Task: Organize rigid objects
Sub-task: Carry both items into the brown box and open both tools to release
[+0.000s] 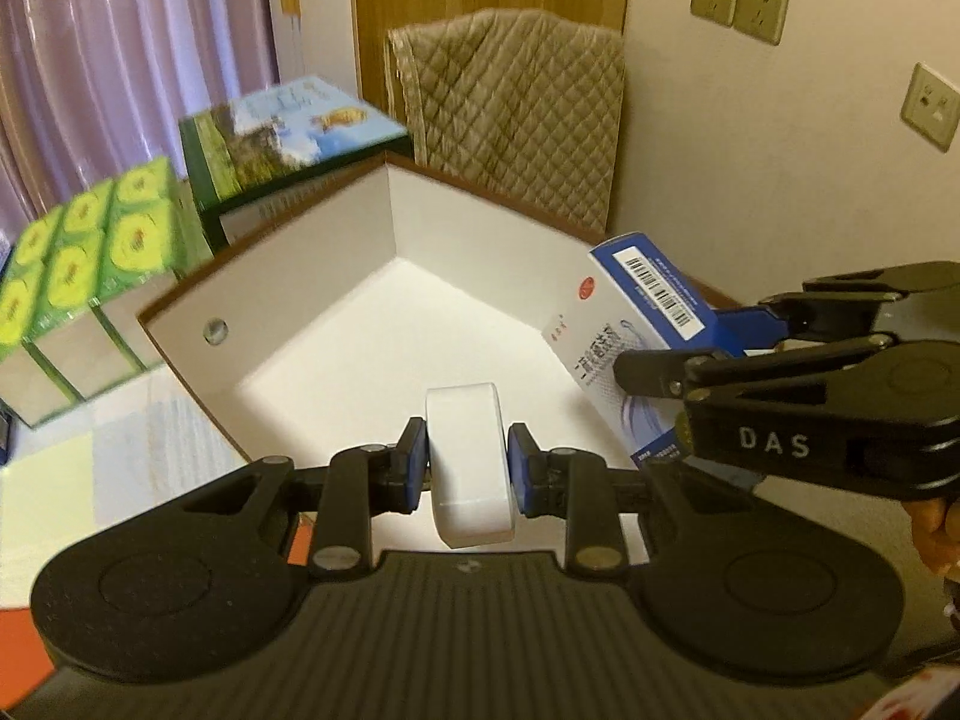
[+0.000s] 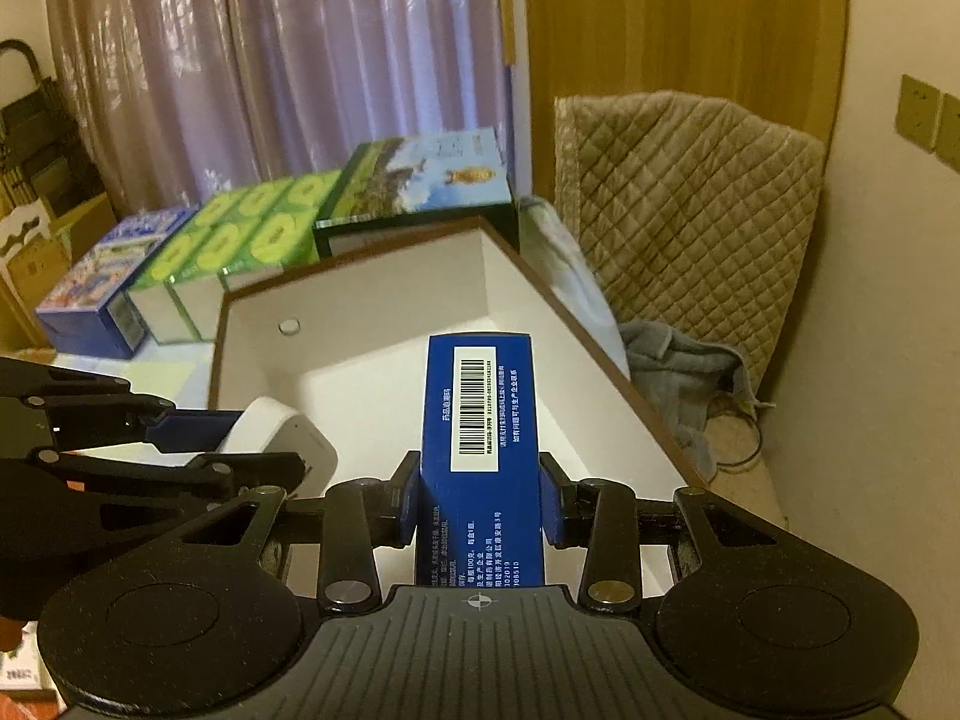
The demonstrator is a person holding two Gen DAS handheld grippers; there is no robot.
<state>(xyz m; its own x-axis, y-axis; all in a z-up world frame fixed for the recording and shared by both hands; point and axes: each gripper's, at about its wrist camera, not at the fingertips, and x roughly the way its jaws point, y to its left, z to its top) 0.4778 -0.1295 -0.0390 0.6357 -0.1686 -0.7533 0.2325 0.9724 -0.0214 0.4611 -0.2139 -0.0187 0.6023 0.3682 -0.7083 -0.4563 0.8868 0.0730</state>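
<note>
Near, left: left tongs [image 1: 467,468], clenched on a white rounded block [image 1: 468,462], blue pads on its two flat sides, block standing on edge and hanging over the near part of the open white box [image 1: 312,276].

Near, right: right tongs [image 2: 479,501], clenched on a blue medicine carton [image 2: 477,420], barcode face up, long end reaching forward over the box floor.

Close quarters: both tongs side by side above the same near edge, carton corner just beside the block's side of the box. Risk: a knock between the two loads or the two tools on the way down, twisting either load in its pads.

Middle: box floor bare, brown rim, small round fitting on the left wall. Risk: carton end catching the right rim; block, smooth and rounded, possibly rolling once let go on edge.

Far: green six-pack cartons [image 1: 90,240], landscape-printed box [image 1: 288,132], blue printed box [image 2: 108,288], all close behind the far left wall, on what looks like the bench, though the surface is mostly hidden. Risk: shoving the open box into them.

Farthest: quilted cover [image 1: 510,102], curtain, wall sockets.
</note>
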